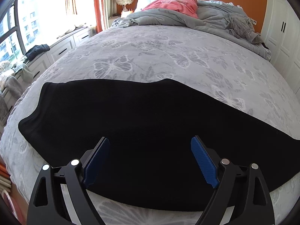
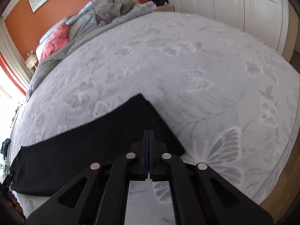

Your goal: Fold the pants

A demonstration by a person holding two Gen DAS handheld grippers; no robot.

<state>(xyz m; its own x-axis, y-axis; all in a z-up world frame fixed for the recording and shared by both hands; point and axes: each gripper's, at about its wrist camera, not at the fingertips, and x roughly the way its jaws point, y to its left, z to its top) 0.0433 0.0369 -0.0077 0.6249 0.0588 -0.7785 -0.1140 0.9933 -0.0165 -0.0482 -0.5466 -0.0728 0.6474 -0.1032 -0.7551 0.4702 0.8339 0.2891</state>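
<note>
Black pants [image 1: 131, 127] lie flat in a long band across the near part of the bed [image 1: 150, 56], folded lengthwise. My left gripper [image 1: 150, 138] hovers over their near edge, open wide, with the blue pads [image 1: 96, 163] well apart and nothing pinched between them. In the right wrist view the pants [image 2: 84, 150] end in a straight hem edge toward the right. My right gripper [image 2: 149, 131] is over that end, its fingers pressed together. The cloth there looks flat, with no fold showing between the fingers; whether the tips touch it I cannot tell.
A bunched grey duvet [image 1: 168, 16] and a pink pillow [image 1: 176, 1] lie at the headboard. White drawers [image 1: 61, 46] with clothes on top run under the window at left. White wardrobe doors [image 2: 225, 3] and wooden floor [image 2: 281, 187] border the bed's other side.
</note>
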